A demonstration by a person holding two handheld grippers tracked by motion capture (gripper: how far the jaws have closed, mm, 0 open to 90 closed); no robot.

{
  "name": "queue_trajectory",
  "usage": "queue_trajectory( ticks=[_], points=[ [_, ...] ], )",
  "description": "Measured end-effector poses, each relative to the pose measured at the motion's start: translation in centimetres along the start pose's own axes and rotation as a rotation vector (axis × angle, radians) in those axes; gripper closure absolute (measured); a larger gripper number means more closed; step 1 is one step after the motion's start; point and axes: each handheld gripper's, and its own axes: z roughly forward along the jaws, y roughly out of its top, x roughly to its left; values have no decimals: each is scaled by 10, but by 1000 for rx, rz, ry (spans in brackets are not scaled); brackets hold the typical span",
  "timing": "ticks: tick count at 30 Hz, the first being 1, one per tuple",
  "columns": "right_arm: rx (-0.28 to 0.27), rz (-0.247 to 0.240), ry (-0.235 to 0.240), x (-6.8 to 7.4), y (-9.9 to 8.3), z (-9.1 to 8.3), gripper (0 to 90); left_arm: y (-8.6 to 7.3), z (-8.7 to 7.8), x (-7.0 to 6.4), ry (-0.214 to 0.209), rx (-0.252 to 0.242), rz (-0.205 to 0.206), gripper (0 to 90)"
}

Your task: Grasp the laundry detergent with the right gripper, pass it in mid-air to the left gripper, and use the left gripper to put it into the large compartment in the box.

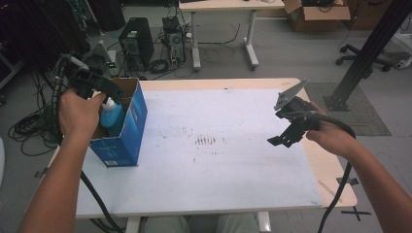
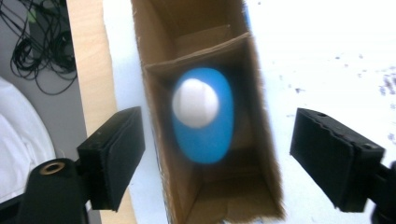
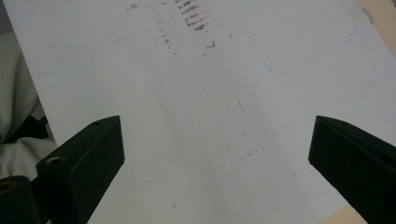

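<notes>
A blue cardboard box [image 1: 127, 131] stands open-topped at the table's left edge. Inside it a blue bottle [image 1: 111, 115] with a white cap stands upright. My left gripper [image 1: 104, 93] hovers just above the box's opening. In the left gripper view the bottle [image 2: 203, 116] looks blurred, down between the brown box walls [image 2: 264, 154]. There my left gripper [image 2: 217, 126] is open, its jaws spread wider than the box, and it holds nothing. My right gripper [image 1: 286, 138] hangs open and empty above the white sheet's right side. In its own view the right gripper [image 3: 215, 135] looks down on bare sheet.
A white sheet [image 1: 218, 160] with brown smudges [image 1: 205, 141] covers the wooden table [image 1: 335, 184]. On the floor behind are a computer tower [image 1: 136, 41], tangled cables [image 1: 29, 126], another desk [image 1: 228, 5], a cardboard box [image 1: 316, 14] and a black slanted post [image 1: 369, 48].
</notes>
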Motion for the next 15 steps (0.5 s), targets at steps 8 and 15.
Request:
queue_trajectory(
  ticks=[8, 15],
  points=[
    [-10, -6, -7, 6, 0, -9, 30, -4, -39, -29, -29, -39, 90, 131],
    [-18, -14, -10, 12, 0, -15, 31, -10, -69, -55, -63, -49, 160, 58]
  ],
)
